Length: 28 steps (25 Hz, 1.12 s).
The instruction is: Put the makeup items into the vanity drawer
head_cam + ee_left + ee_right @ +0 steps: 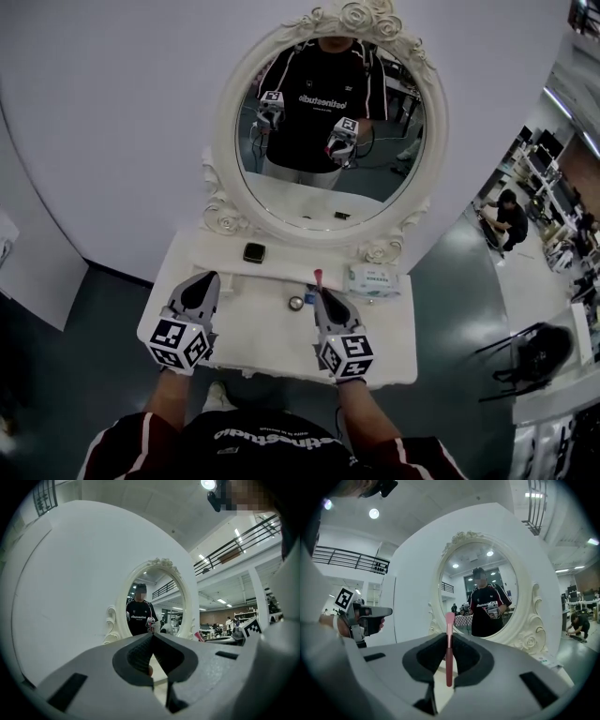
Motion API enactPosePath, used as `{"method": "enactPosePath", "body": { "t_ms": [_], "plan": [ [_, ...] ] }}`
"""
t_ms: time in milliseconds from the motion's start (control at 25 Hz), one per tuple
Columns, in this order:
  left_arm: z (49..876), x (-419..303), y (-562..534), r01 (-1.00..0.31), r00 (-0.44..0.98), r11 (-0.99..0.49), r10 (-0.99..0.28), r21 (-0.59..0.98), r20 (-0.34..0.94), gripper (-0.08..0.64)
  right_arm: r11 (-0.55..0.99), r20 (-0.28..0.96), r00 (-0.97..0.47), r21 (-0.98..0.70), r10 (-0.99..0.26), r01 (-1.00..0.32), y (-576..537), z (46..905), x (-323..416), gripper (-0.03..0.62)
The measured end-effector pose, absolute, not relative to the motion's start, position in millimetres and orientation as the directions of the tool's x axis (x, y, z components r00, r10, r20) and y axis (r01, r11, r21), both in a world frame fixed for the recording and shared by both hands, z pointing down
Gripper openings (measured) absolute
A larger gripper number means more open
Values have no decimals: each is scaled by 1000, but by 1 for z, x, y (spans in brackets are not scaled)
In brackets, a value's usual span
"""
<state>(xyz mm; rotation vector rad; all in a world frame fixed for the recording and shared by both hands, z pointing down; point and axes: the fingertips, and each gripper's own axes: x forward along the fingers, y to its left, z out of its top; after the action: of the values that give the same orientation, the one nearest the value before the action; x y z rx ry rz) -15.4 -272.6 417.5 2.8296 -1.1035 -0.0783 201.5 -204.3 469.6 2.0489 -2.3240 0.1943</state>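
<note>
We hold the left gripper (207,279) and the right gripper (320,292) low over the white vanity worktop (262,333), well apart from each other. A slim pink stick (318,276) juts from between the right fingers, pointing towards the oval mirror (309,202). Just left of it lies a small round pot (296,302). A dark compact (254,252) sits on the back ledge, and a wipes packet (372,279) lies at the right.

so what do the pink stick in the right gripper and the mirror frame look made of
Pink stick: likely plastic or coated metal, smooth with a slight sheen, paler at the tip. Mirror frame: cream-white, glossy, probably moulded resin or painted wood, judging by the raised roses and scrolls; which one can't be told.
</note>
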Motion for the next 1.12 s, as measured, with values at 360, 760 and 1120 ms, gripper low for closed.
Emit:
{"method": "enactPosePath", "body": {
  "t_ms": [360, 760, 1120],
  "plan": [
    [421, -57, -310, -672, 736, -731, -677, 117, -3, 3, 136, 128, -141, -53, -982, -989, -243, 475, 151, 48],
    [437, -111, -341, -694, 718, -711, -695, 108, 39, 3, 242, 168, -246, -43, -955, -969, -292, 501, 78, 48],
    [450, -141, -364, -706, 708, -700, -703, 107, 68, 3, 328, 211, -330, -44, -920, -944, -332, 529, 27, 47]
  ]
}}
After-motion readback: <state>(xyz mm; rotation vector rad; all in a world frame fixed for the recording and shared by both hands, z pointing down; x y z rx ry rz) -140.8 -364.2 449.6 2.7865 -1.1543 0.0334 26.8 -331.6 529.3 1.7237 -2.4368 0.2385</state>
